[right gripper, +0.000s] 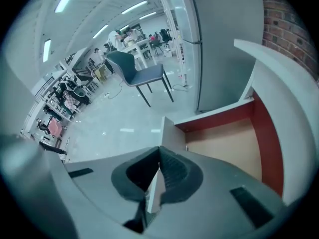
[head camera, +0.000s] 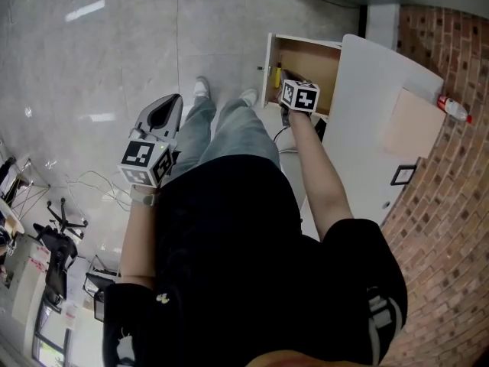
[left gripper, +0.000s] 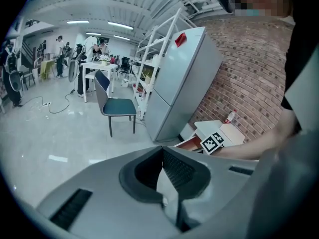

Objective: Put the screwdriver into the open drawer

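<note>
Screwdriver (head camera: 277, 75): yellow handle, lying inside open drawer (head camera: 315, 58) by its front panel, clear of both jaws. Right gripper (right gripper: 159, 150): over drawer, jaws pressed together, empty. Left gripper (left gripper: 162, 149): jaws together, empty.

Right tool (right gripper: 159, 159) is pointing down at the open drawer (right gripper: 230, 144), jaws pressed together.
Drawer is showing a tan bottom and red side wall, with its white front panel just past the tips; a blue chair (right gripper: 141, 73) is standing well beyond.

Teal chair (left gripper: 118, 107), grey refrigerator (left gripper: 180, 81), brick wall (left gripper: 246, 76)
</note>
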Available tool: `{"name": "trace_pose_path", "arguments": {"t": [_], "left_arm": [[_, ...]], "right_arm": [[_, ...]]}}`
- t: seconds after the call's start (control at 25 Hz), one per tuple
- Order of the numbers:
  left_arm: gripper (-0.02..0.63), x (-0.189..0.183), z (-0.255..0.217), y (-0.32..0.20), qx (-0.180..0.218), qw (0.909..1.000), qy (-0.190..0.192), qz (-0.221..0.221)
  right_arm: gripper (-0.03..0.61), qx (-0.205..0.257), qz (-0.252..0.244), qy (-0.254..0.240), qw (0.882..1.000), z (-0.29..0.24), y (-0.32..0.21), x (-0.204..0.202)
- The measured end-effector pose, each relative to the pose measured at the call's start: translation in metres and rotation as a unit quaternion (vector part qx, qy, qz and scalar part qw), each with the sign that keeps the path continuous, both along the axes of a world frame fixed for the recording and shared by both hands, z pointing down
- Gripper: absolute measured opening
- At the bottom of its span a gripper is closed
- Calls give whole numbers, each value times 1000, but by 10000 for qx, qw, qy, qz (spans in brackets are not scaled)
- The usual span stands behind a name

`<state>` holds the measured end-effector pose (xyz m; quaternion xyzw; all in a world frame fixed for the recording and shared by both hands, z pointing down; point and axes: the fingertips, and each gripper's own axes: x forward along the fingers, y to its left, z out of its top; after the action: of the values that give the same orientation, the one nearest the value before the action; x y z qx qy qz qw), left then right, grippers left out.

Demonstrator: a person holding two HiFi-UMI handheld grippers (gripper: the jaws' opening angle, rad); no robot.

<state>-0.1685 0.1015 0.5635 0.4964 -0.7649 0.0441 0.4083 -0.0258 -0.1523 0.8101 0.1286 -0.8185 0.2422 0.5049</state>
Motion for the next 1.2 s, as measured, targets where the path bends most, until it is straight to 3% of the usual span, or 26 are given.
{"name": "trace_pose_path", "arguments": {"t": [0.36,0.6,0.92,1.2], "left_arm": [[5,-9,-34,-20,401,9982,-358,254],[5,-19,-67,-47,795,9933,-651,523],[5,-21,-118,-70,1348,9826,-922,888],[5,-13,-180,-82,2044,9645,-1152,1208]], "right_arm": [[9,410,-163,-1059,9934,-126,3,-29],[9,755,-237,-1732,9817,-212,9,-46],[9,1422,-287,-2471,9581,-318,16,-50],[9,1896,-258,-3120,9306,-403,21,-38]]}}
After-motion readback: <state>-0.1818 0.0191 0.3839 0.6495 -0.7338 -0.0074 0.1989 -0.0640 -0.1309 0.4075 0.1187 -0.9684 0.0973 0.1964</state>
